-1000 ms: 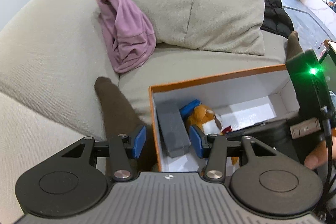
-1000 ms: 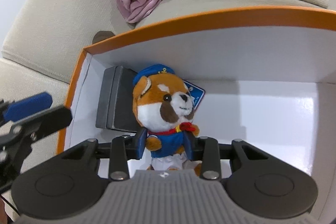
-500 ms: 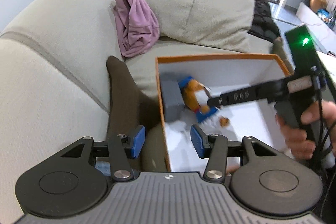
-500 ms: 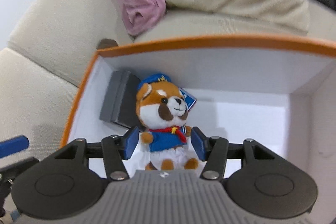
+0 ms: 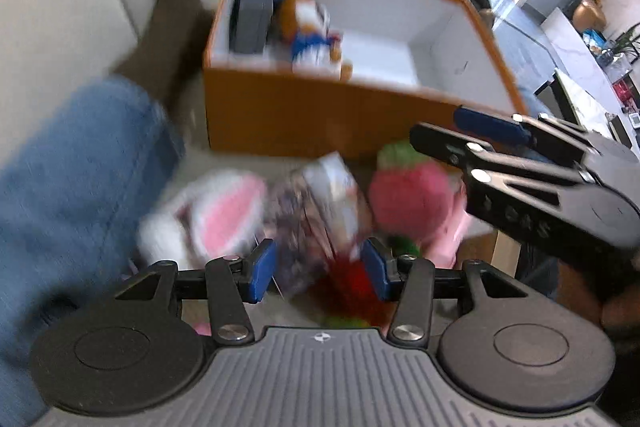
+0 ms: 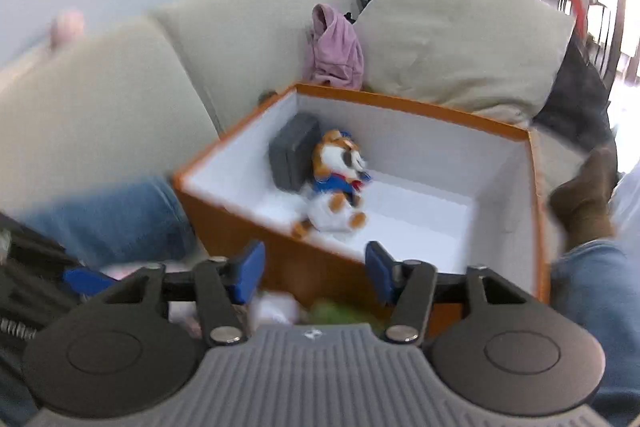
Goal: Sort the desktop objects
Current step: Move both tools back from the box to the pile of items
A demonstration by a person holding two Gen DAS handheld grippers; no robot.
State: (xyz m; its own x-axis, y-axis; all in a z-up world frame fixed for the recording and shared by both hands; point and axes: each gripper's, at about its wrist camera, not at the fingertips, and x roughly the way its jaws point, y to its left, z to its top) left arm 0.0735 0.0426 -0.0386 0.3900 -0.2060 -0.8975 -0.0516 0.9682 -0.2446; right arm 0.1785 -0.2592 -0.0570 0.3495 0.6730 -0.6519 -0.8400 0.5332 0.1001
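- Inside the orange cardboard box (image 6: 400, 115) with white walls, near its left wall: one orange-and-white plush animal in a blue outfit (image 6: 336, 187), lying back, head toward the far-left corner, feet toward the near wall.
- One dark grey block (image 6: 294, 157) stands upright just beside it.
- Right claw (image 6: 316, 273): jaws apart, just been closing, nothing between them.
- Left claw (image 5: 318, 271): jaws apart over blurred toys; contact unclear.
- Outside the box's near wall: one pink-and-white plush (image 5: 224, 211), one red strawberry-like plush (image 5: 412, 195).
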